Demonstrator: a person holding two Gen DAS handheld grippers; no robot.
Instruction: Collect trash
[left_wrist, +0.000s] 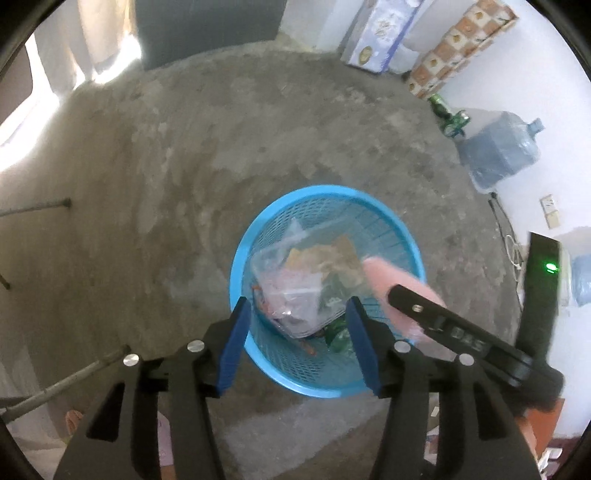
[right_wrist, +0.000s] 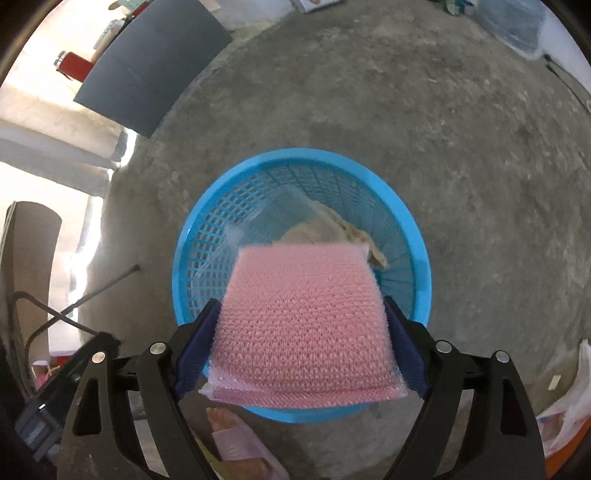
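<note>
A blue mesh waste basket (left_wrist: 258, 229) stands on the concrete floor and holds clear plastic bags, paper scraps and green wrappers (left_wrist: 303, 280). My left gripper (left_wrist: 295, 332) is open and empty just above its near rim. My right gripper (right_wrist: 301, 347) is shut on a pink bubble-wrap pad (right_wrist: 303, 325) and holds it over the basket (right_wrist: 229, 206). In the left wrist view the pink pad (left_wrist: 384, 273) shows at the basket's right rim with the right gripper's black body (left_wrist: 461, 332) behind it.
Water jugs (left_wrist: 498, 147), green bottles (left_wrist: 448, 118) and cardboard boxes (left_wrist: 384, 33) stand along the far wall. Metal legs (left_wrist: 37, 208) are at the left. A dark board (right_wrist: 147, 70) leans at the back left. A foot in a pink slipper (right_wrist: 240, 443) is below the basket.
</note>
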